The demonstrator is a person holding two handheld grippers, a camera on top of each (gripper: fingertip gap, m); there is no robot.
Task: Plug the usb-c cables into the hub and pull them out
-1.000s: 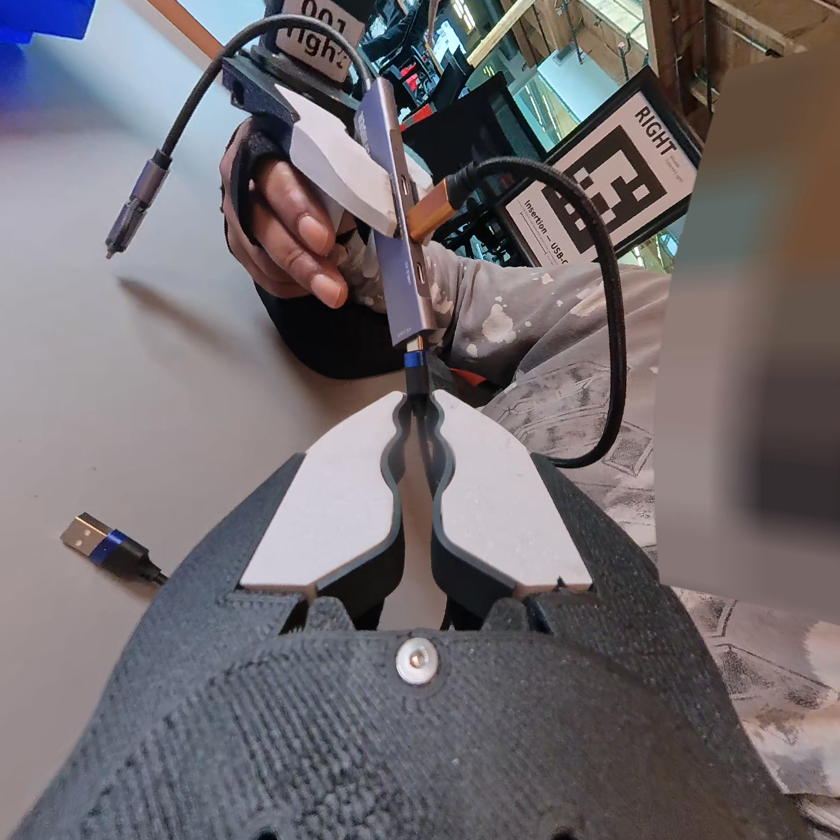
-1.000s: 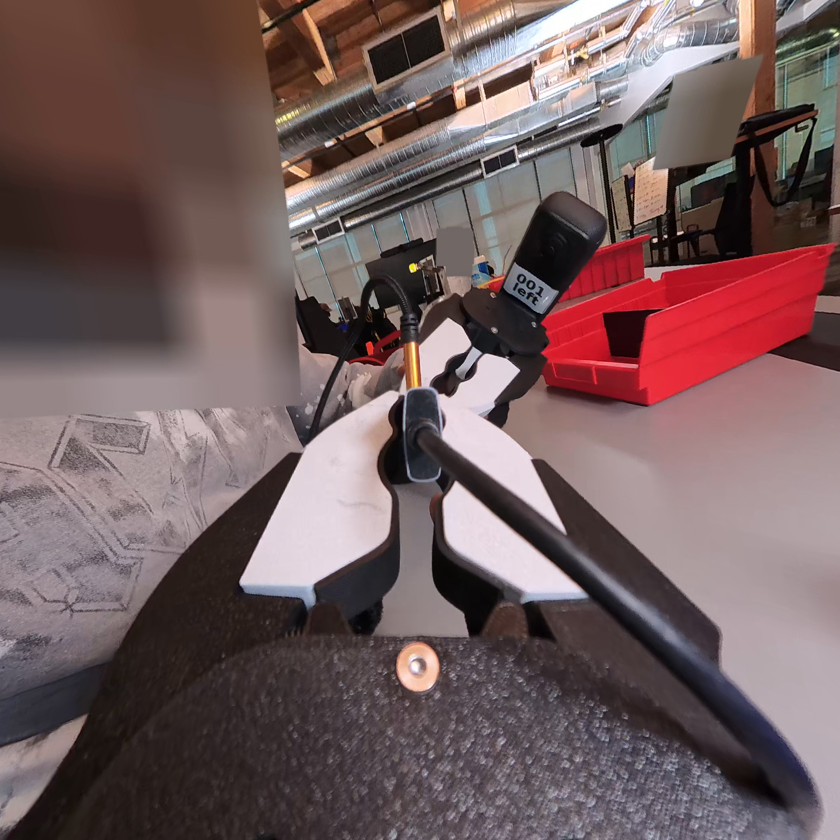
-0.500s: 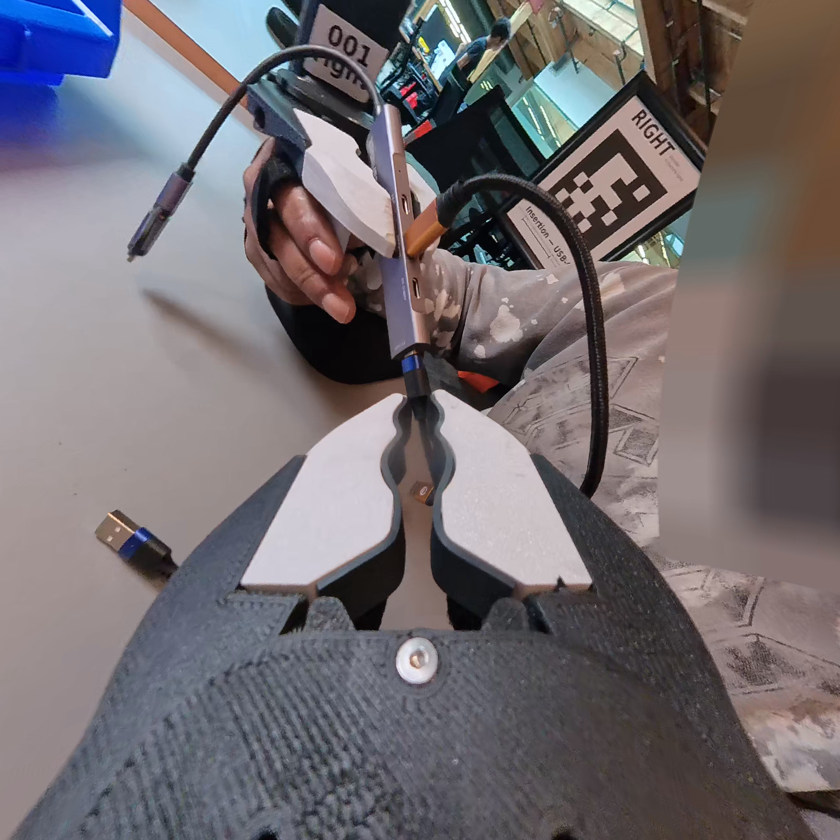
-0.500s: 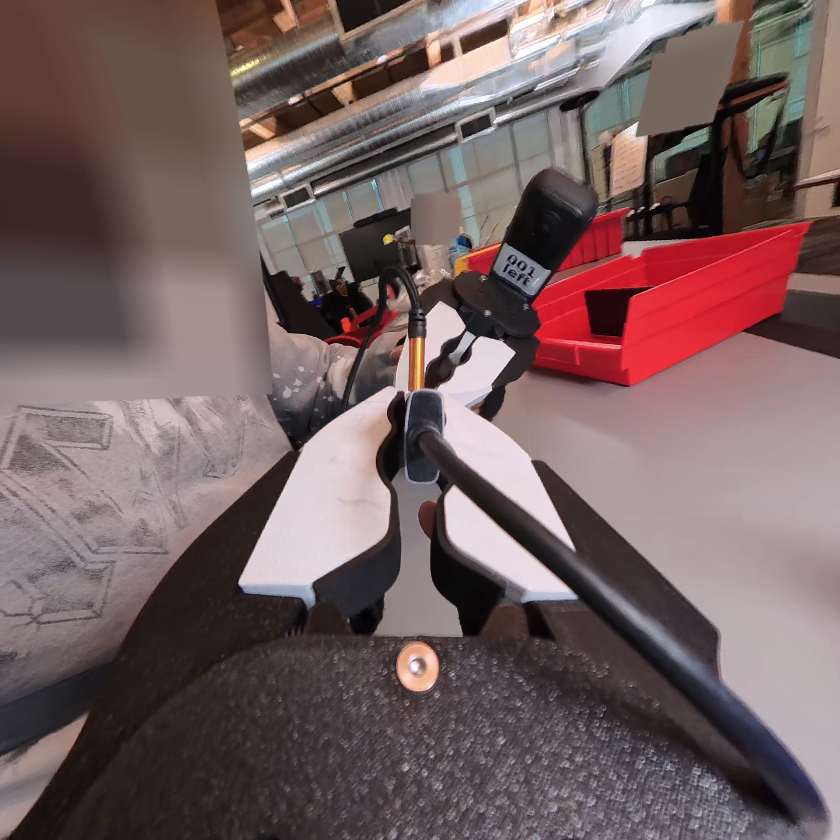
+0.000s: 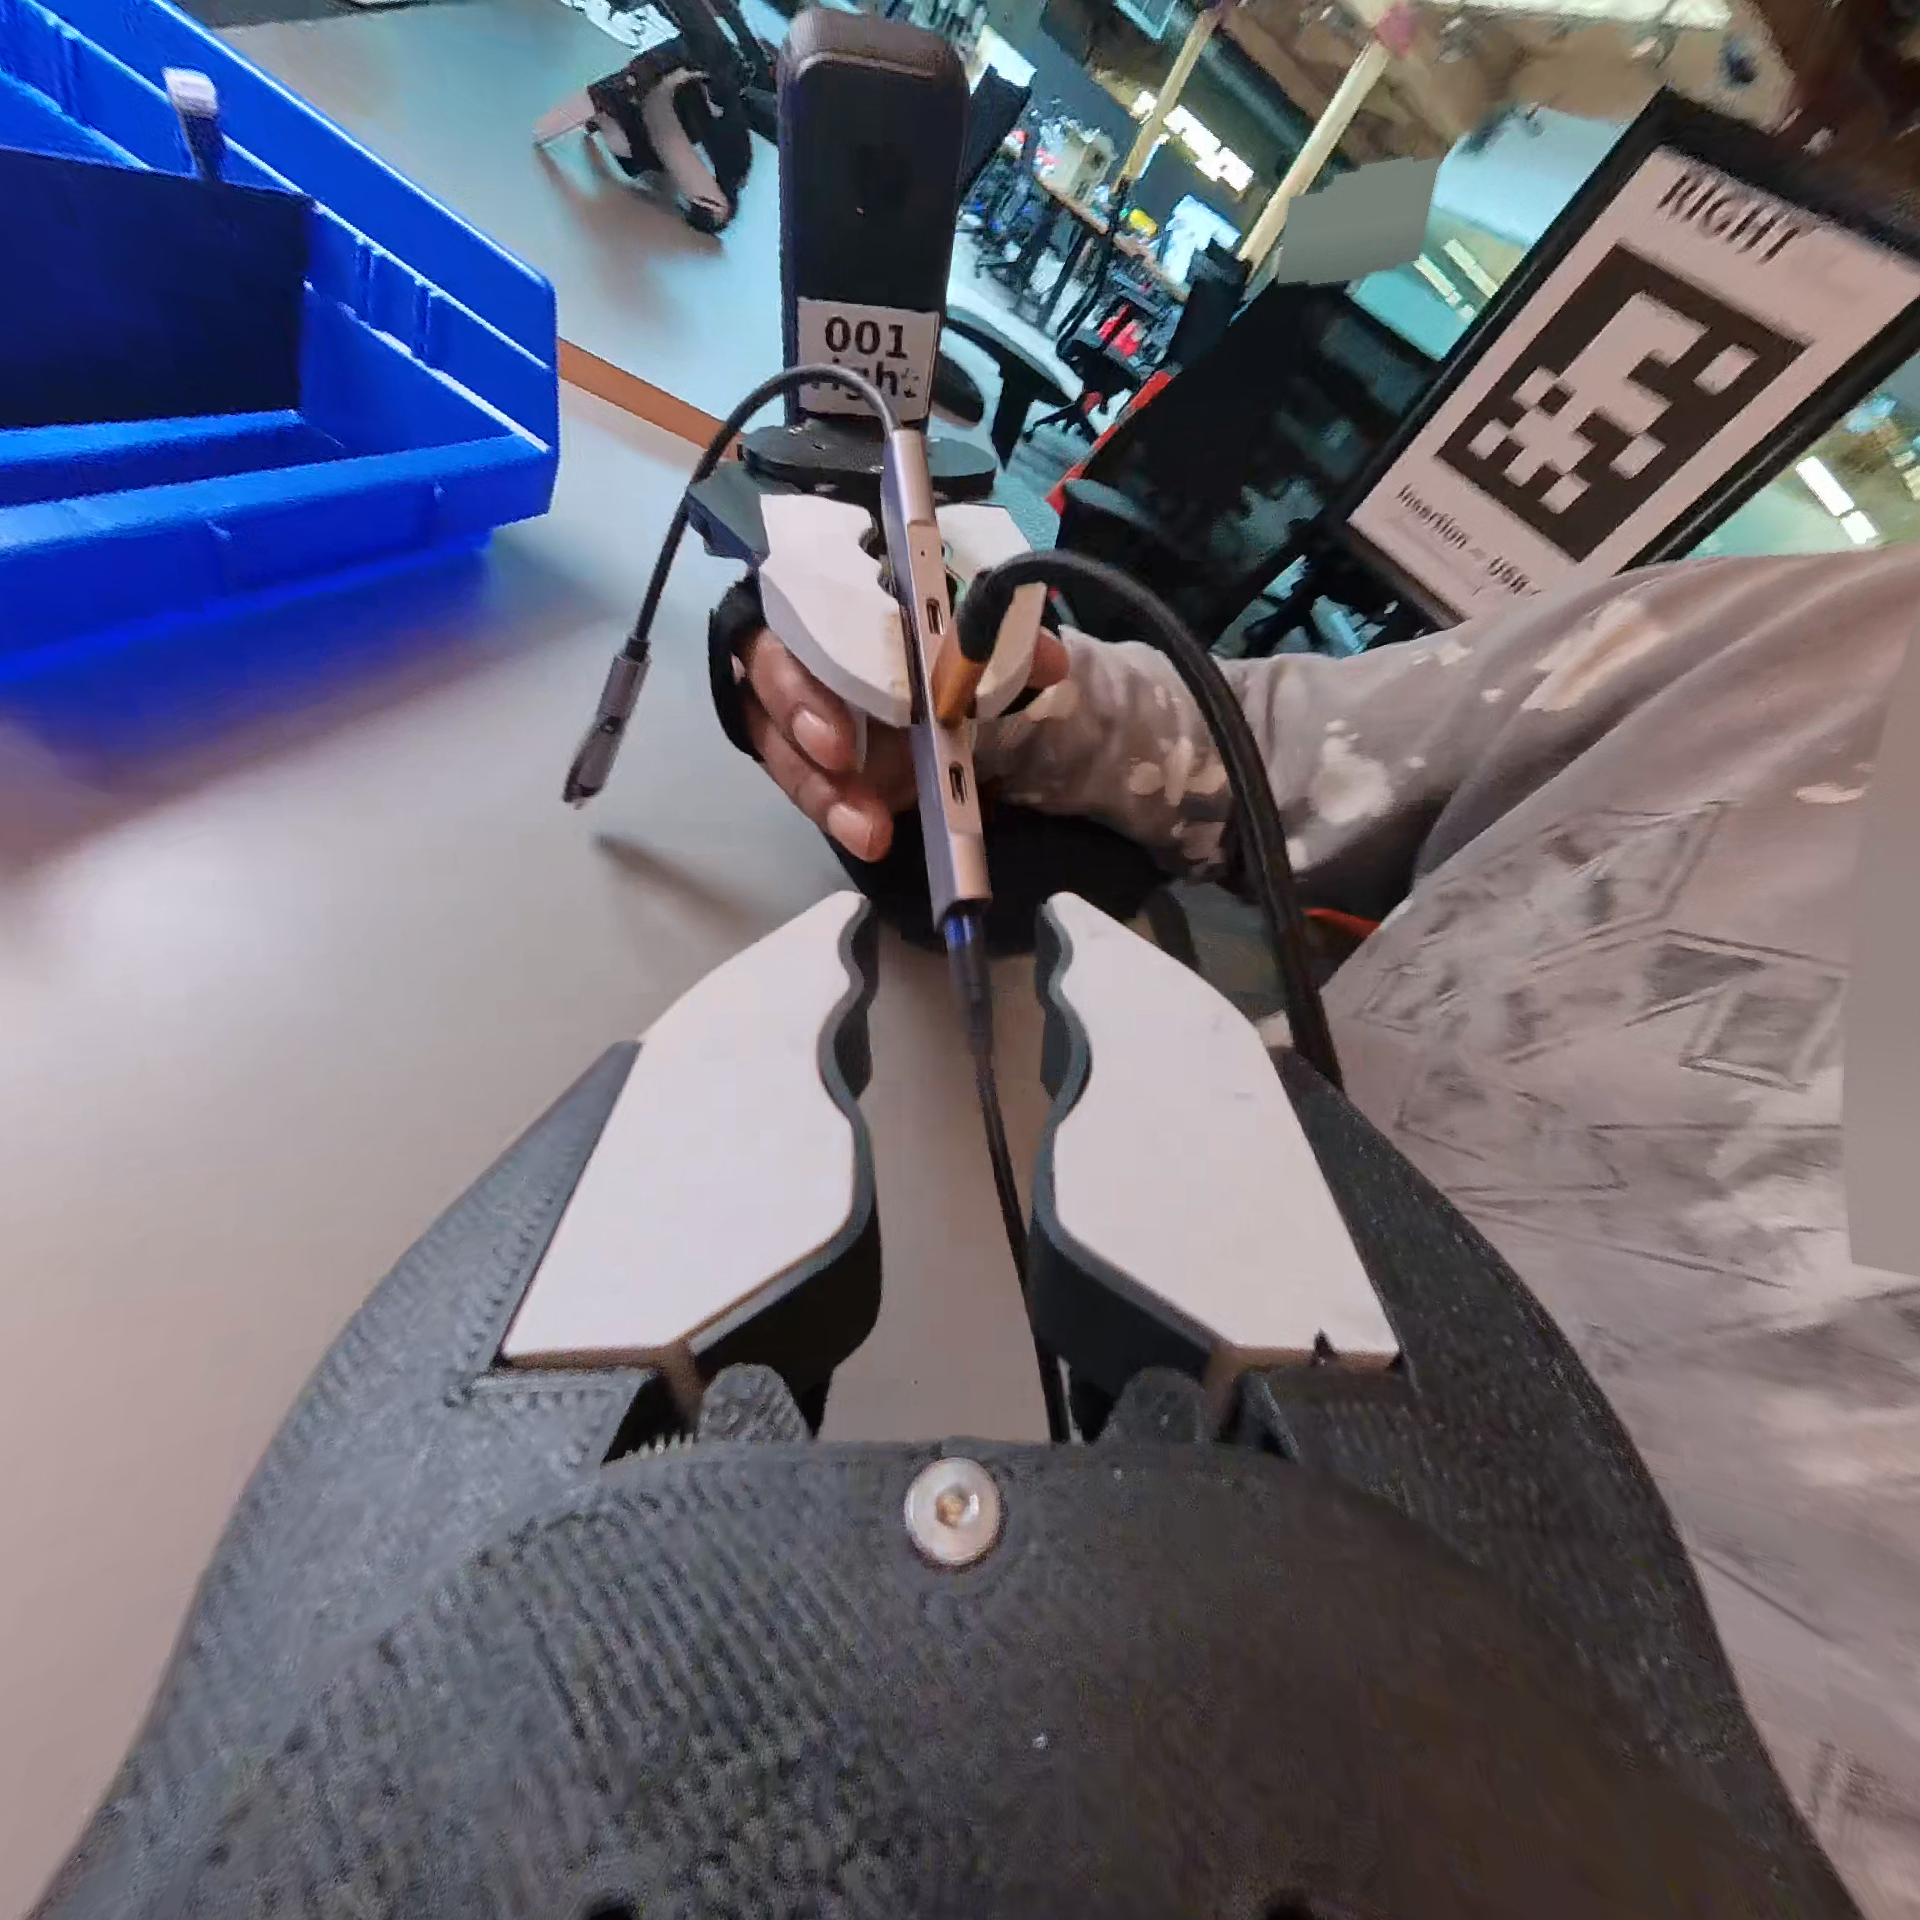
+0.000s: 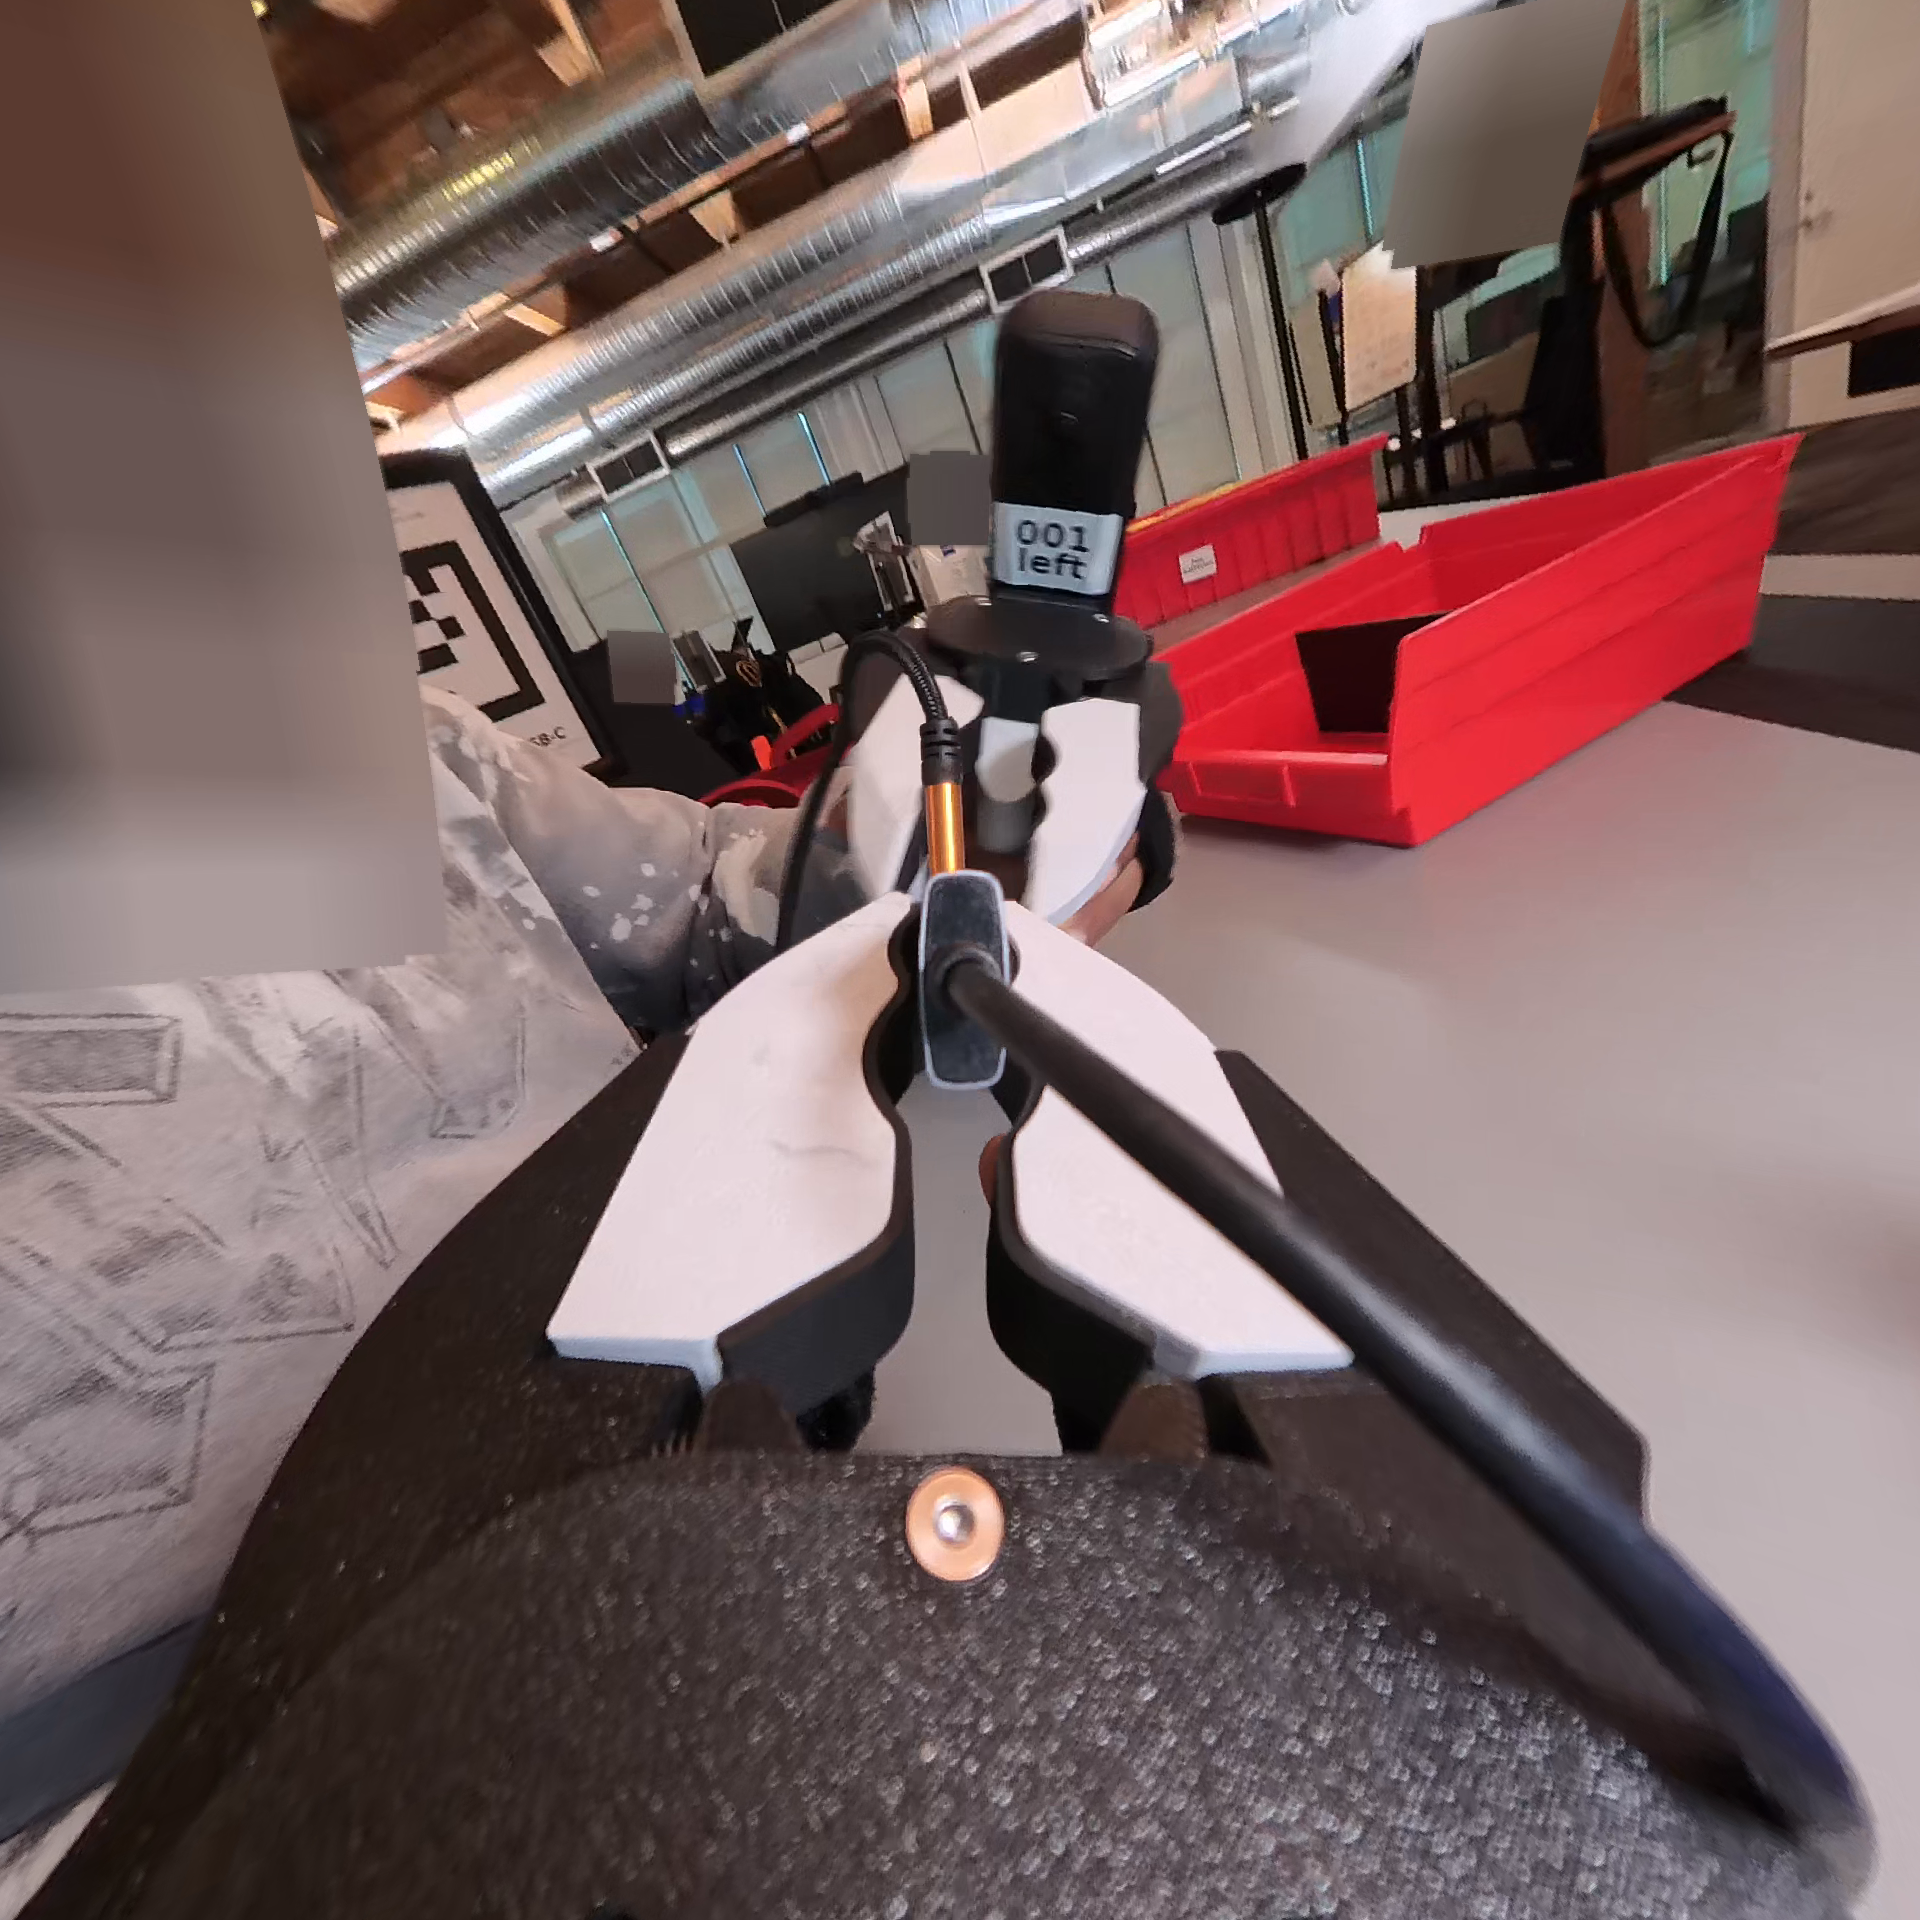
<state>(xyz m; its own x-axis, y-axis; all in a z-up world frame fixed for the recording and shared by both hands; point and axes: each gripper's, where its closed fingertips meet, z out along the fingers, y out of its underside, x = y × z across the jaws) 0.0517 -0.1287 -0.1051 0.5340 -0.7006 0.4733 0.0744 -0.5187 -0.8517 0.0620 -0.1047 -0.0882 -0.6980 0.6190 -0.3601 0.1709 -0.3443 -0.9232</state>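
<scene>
A slim grey hub [image 5: 940,727] is held upright in my right gripper [image 5: 914,634], which is shut on it; in the right wrist view the hub [image 6: 961,977] shows end-on between the right gripper's tips [image 6: 956,935]. An orange-collared cable [image 5: 961,675] sits in a side port, also seen in the right wrist view [image 6: 943,821]. A blue-collared cable [image 5: 961,930] sits in the hub's lower end and runs back between the fingers of my left gripper [image 5: 951,914], which is open and holds nothing. The hub's own lead [image 5: 613,717] dangles to the left.
A blue bin [image 5: 260,499] stands at the left on the grey table [image 5: 260,987]. Red bins [image 6: 1507,707] stand at the right beyond the left gripper [image 6: 1003,821]. A framed marker sign [image 5: 1621,395] stands behind the person's sleeve [image 5: 1351,707]. Left and right tips are no more than a few centimetres apart.
My left gripper has opened and let go of the blue-collared cable, which stays in the hub. The right gripper still holds the hub and has turned more upright.
</scene>
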